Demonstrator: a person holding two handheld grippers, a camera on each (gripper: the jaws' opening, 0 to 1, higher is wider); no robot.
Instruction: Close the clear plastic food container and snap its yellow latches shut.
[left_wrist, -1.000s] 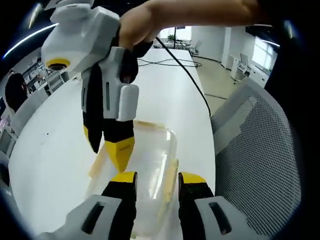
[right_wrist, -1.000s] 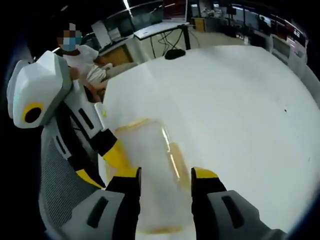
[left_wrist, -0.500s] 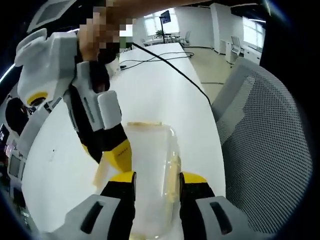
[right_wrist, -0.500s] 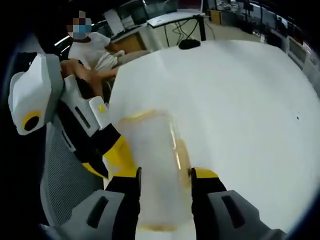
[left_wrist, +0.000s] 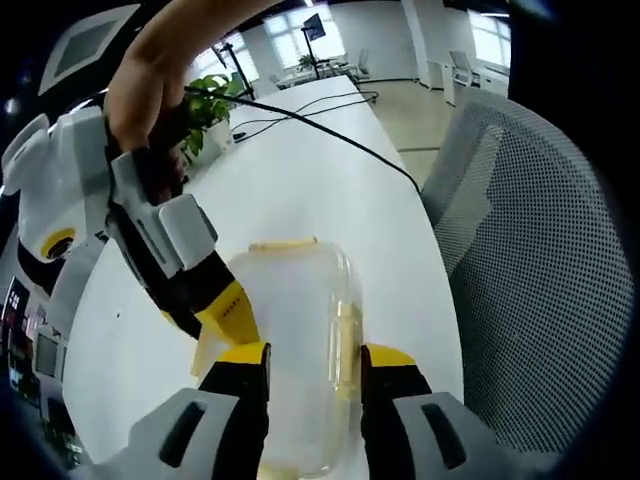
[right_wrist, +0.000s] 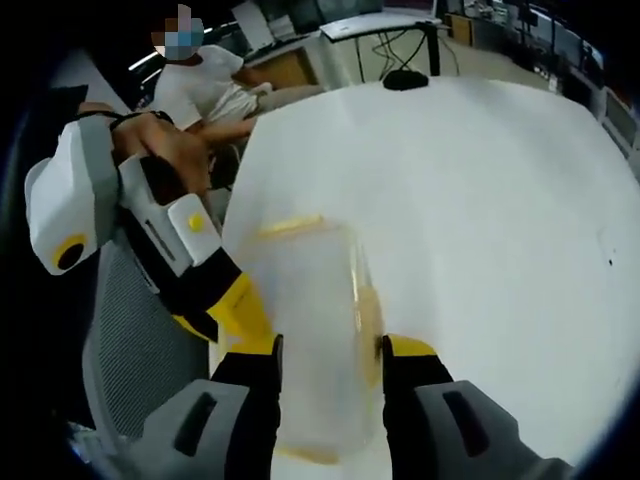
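A smooth white table (left_wrist: 330, 170) curves away, with a grey mesh chair (left_wrist: 540, 270) at its edge. Near that edge lies the clear plastic container (left_wrist: 290, 340), a rounded rectangle with its lid down and pale yellow latches (left_wrist: 347, 335) along its sides. The left gripper (left_wrist: 315, 358) has its yellow-tipped jaws spread apart over the container, gripping nothing. The right gripper (right_wrist: 330, 350) is likewise spread over the same box, its tip reaching the container's side in the left gripper view.

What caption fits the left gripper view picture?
Two grippers reach for a clear food container with yellow latches on a white table.
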